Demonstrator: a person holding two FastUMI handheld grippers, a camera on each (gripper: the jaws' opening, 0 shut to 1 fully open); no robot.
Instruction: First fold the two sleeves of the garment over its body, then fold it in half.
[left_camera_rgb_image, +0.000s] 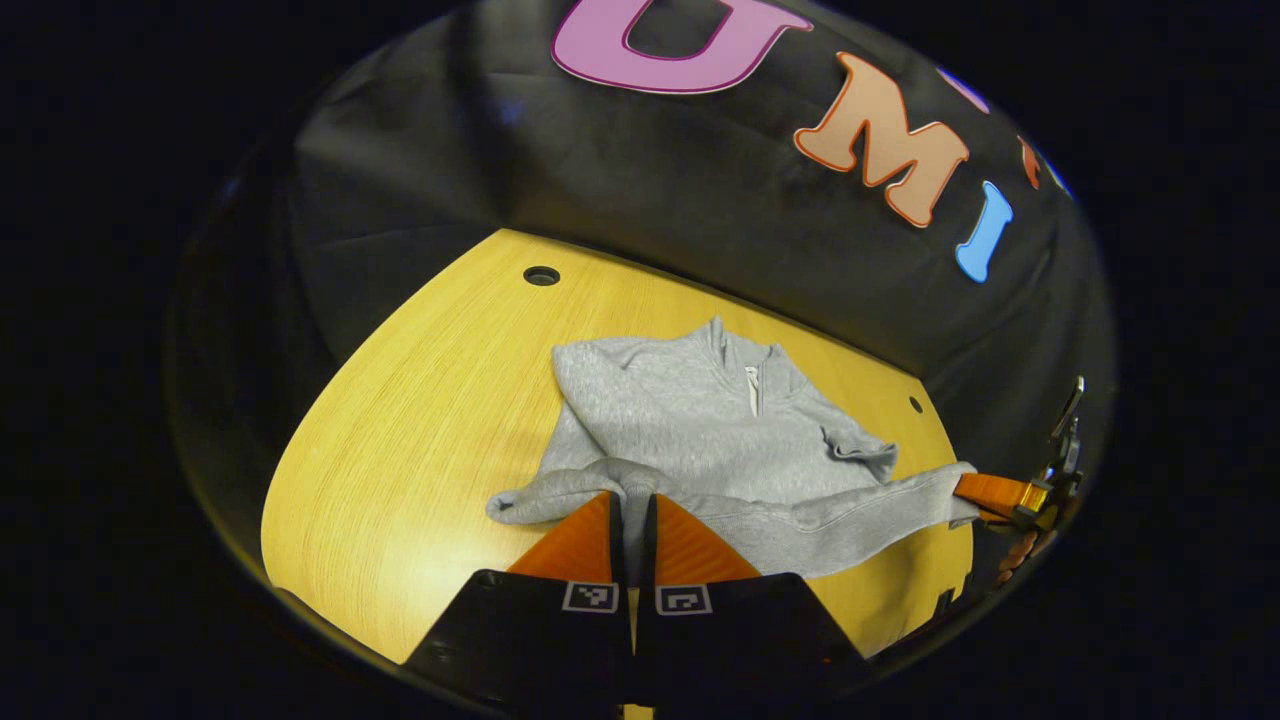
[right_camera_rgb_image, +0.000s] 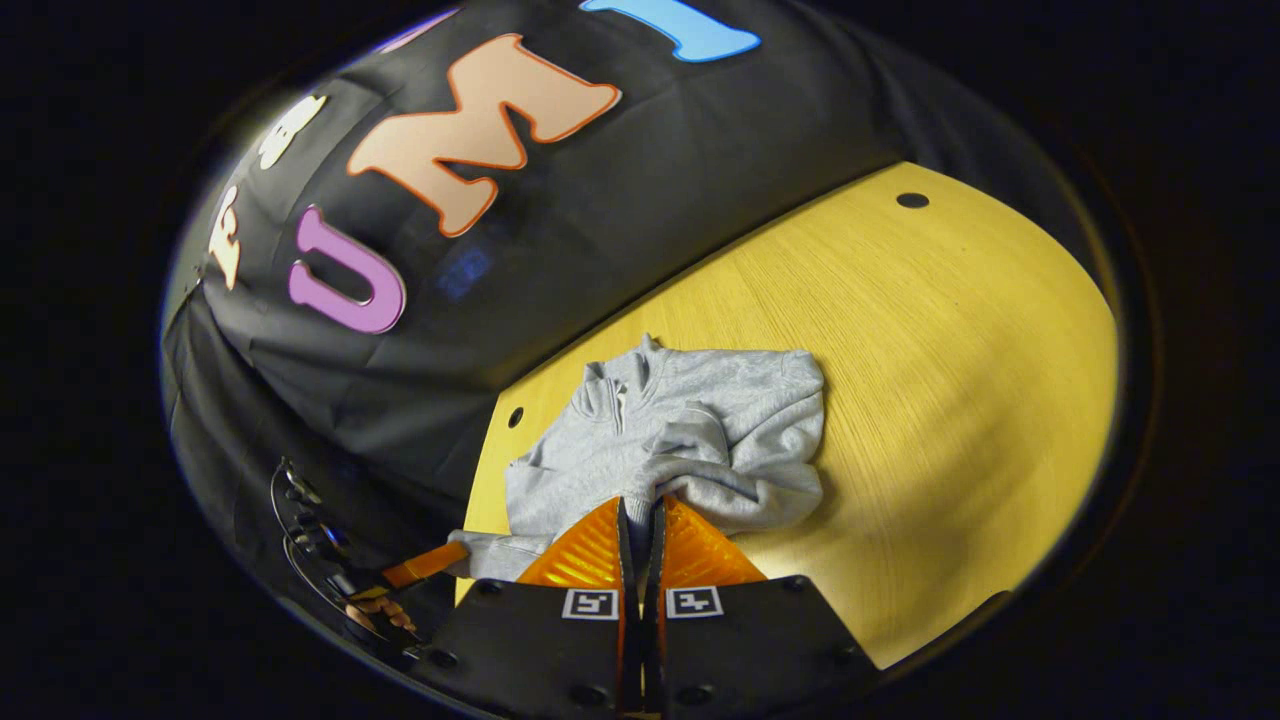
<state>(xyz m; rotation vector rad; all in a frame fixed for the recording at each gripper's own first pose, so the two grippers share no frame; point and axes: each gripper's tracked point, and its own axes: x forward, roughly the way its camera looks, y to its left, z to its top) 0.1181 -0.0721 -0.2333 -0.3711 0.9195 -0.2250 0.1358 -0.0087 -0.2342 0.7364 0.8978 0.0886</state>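
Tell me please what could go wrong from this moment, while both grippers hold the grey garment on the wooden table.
1. The left gripper pinches only a thin edge of the garment; the cloth could slip out during the fold.
2. The sleeve lies bunched over the body, so creases may get folded in.
3. The right gripper grips near the table's front edge; uneven pulling could skew the garment or drag it off.

No brand, label or number can be read here. The only printed signs are small square black-and-white coded markers, 2 on the black body of the left gripper (left_camera_rgb_image: 632, 497) just behind its orange fingers, and 2 likewise on the right gripper (right_camera_rgb_image: 640, 502); they hold block patterns, not letters. The grey garment (left_camera_rgb_image: 700, 440) shows no legible tag or print.
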